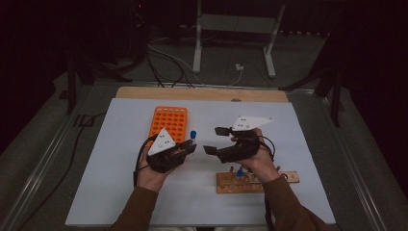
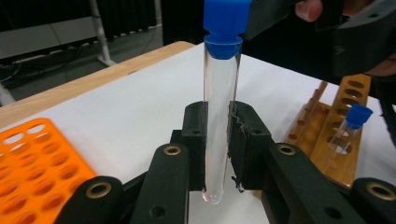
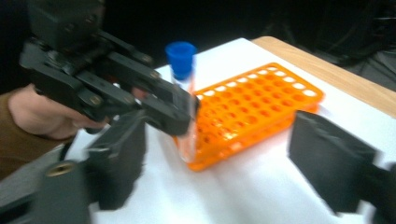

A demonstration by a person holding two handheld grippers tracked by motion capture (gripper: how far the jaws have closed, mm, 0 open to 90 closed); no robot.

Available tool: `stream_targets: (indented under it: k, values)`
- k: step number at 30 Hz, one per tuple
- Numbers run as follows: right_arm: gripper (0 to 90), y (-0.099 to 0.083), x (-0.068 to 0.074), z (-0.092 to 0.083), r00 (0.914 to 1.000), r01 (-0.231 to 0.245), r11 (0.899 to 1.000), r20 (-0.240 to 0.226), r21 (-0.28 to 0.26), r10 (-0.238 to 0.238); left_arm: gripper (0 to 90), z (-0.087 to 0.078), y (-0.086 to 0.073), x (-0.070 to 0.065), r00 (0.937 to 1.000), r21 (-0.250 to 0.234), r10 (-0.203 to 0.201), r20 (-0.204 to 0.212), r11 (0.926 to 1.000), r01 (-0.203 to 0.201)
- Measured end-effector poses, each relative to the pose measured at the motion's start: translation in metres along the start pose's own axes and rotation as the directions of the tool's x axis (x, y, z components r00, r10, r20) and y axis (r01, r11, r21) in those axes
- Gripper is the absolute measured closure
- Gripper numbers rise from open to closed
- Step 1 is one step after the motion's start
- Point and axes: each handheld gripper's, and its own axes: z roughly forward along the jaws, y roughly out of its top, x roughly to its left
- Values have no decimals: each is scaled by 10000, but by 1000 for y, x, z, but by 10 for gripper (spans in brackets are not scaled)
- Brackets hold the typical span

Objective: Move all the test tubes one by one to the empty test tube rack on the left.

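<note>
Upright, the clear test tube (image 2: pixel 221 116) wears a blue cap (image 2: pixel 225 25).

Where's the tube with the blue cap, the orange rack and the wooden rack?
tube (image 2: pixel 221 116), left gripper view, its clear glass middle
orange rack (image 1: pixel 168 121), high view, its holed top
wooden rack (image 2: pixel 348 121), left gripper view, its holed top board

Lab-style recording bench in a dark room

An orange tube rack (image 1: pixel 168 122), a wooden tube rack (image 1: pixel 255 181) and a blue-capped test tube (image 2: pixel 220 116) sit over a white table (image 1: pixel 120 163); cables (image 1: pixel 168 65) and a metal stand (image 1: pixel 235 29) occupy the dim floor behind.
</note>
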Motion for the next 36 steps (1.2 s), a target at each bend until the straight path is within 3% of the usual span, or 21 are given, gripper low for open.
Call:
stream_targets:
  k: [5, 10, 20, 28, 36]
  values:
    - [93, -6, -6, -10, 9986, -154, 9998, 511, -88, 159, 780, -11, -5, 9, 9996, -98, -172, -241, 9998, 169]
    - [39, -12, -12, -21, 9967, -335, 9992, 735, -211, 349, 780, -21, -10, 18, 9985, -174, -292, -467, 9994, 284]
    - [13, -23, -18, -40, 9925, -501, 9979, 1096, -400, 542, 780, -42, -17, 32, 9943, -455, -474, -951, 9980, 432]
    - [14, -31, -22, -54, 9868, -521, 9971, 1502, -556, 599, 779, -56, -26, 44, 9849, -592, -748, -1562, 9960, 663]
    - [14, -36, -26, -63, 9839, -628, 9954, 1627, -718, 738, 779, -62, -34, 51, 9794, -608, -924, -1797, 9947, 827]
